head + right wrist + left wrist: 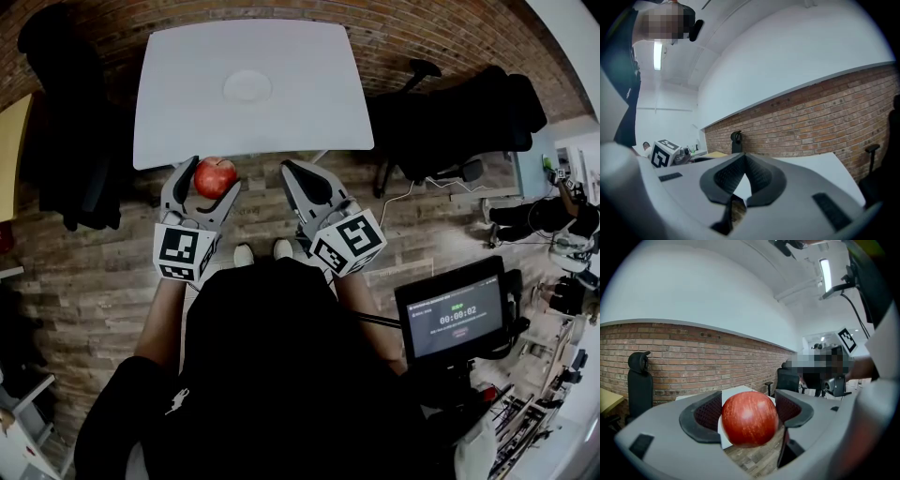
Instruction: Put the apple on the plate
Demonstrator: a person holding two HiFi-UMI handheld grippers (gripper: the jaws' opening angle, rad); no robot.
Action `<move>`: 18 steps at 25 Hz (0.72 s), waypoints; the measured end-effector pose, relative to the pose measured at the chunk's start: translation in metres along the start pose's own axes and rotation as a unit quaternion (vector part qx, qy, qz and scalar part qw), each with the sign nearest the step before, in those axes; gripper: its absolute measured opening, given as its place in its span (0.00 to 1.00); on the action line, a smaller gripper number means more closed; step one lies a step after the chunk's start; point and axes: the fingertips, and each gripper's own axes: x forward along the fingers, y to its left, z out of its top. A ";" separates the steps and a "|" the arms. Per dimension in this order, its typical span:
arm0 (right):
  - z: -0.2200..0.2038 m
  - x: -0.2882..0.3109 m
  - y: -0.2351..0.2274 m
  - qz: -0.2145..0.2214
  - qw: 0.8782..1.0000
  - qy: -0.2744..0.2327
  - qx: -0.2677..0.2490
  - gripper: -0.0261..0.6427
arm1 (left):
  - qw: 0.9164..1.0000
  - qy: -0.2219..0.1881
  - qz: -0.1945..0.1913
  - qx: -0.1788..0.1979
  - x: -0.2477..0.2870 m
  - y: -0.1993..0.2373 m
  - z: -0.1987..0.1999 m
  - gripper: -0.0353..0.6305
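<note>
A red apple (215,176) sits between the jaws of my left gripper (208,180), which is shut on it just short of the table's near edge. In the left gripper view the apple (749,418) fills the gap between the two dark pads (708,414). A white plate (247,87) lies near the middle of the white table (178,112), well beyond the apple. My right gripper (292,173) hangs beside the left one, its jaws shut with nothing in them; the right gripper view shows its fingertips (743,161) touching.
A brick wall (684,357) runs behind the table. A black office chair (459,122) stands to the table's right and a dark coat or chair (66,122) to its left. A screen on a stand (452,319) is at my right. The floor (94,272) is wood plank.
</note>
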 end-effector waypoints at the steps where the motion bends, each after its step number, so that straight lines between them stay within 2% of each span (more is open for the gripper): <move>1: 0.000 0.001 0.000 -0.001 1.000 0.000 0.001 0.04 | 1.000 -0.003 -0.001 0.001 0.000 0.001 0.001 0.59; 18: -0.003 0.015 0.012 0.004 1.000 0.016 0.004 0.04 | 1.000 0.010 0.003 -0.013 -0.012 0.018 -0.005 0.59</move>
